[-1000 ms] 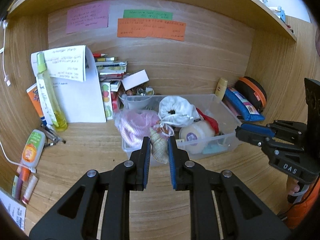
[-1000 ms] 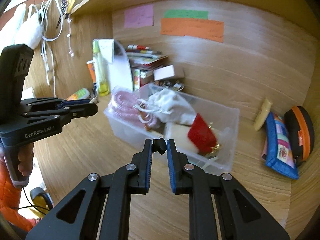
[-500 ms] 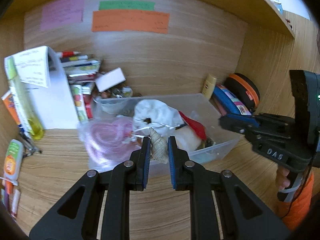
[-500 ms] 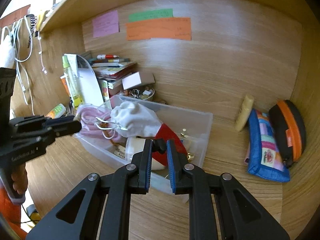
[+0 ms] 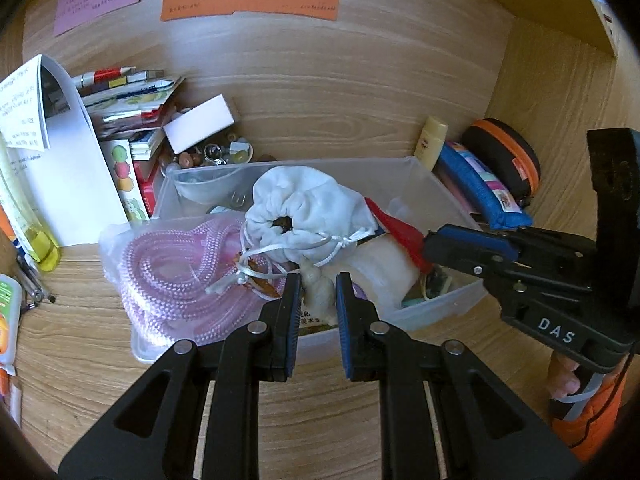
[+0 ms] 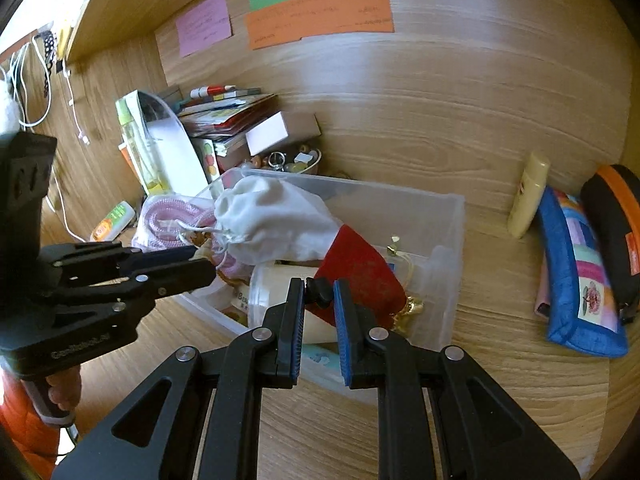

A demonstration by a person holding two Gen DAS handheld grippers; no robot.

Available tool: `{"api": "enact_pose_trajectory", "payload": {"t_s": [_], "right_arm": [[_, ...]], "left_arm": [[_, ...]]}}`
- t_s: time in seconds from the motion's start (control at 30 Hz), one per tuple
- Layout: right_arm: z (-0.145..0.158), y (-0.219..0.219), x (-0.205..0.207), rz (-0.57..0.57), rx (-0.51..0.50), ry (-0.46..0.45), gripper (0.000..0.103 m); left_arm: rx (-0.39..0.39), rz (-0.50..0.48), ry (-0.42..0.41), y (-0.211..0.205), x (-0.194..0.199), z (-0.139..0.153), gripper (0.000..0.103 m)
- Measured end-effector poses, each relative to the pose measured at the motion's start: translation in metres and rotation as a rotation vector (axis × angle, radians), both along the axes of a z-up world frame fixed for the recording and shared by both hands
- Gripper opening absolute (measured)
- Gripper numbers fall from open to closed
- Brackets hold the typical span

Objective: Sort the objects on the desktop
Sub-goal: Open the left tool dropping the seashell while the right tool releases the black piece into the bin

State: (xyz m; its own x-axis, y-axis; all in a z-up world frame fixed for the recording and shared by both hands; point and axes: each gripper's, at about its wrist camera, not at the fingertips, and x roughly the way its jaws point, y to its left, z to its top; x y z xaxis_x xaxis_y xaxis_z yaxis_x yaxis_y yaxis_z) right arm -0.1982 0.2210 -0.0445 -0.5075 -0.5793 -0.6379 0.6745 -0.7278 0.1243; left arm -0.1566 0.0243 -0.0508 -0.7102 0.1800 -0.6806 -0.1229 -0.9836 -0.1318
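My left gripper (image 5: 316,284) is shut on a pale spiral seashell (image 5: 317,294) and holds it just above the front of a clear plastic bin (image 5: 436,312). The bin holds a pink coiled rope (image 5: 176,276), a white drawstring pouch (image 5: 304,212), a red pouch (image 6: 360,276) and a white jar (image 6: 272,288). My right gripper (image 6: 318,294) is shut on a small black knob-like piece (image 6: 320,292) over the bin's right half. It also shows in the left wrist view (image 5: 464,244), at the bin's right side.
A stack of books and a white box (image 5: 200,124) stand behind the bin, with a small dish of trinkets (image 5: 216,156). A blue pencil case (image 6: 576,272), an orange-trimmed black case (image 6: 616,224) and a cream tube (image 6: 528,196) lie right. A yellow bottle (image 5: 28,216) stands left.
Both grippers have moved forward and closer to the bin, each still holding its item. The left one has also swung right, so the bin now sits centred under it.
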Motion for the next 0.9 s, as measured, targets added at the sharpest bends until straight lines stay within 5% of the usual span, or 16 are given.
{"api": "enact_pose_trajectory", "payload": {"t_s": [0.33,0.5,0.73,0.9], "right_arm": [[-0.008,-0.005,-0.002,-0.028,0.054,0.023,0.017],[-0.009,-0.005,-0.001,-0.041,0.051,0.031,0.040],[-0.003,-0.005,0.005,-0.027,0.032,0.053,0.047],[0.010,-0.001,0.013,-0.020,0.007,0.098,0.050]], "left_arm": [[-0.005,-0.006,-0.007,0.002,-0.002,-0.003,0.017],[-0.002,0.012,0.004,-0.001,0.006,0.000,0.034],[-0.034,0.047,0.036,-0.003,0.018,0.009,0.042],[-0.064,0.093,0.086,-0.006,0.034,0.022,0.061]]}}
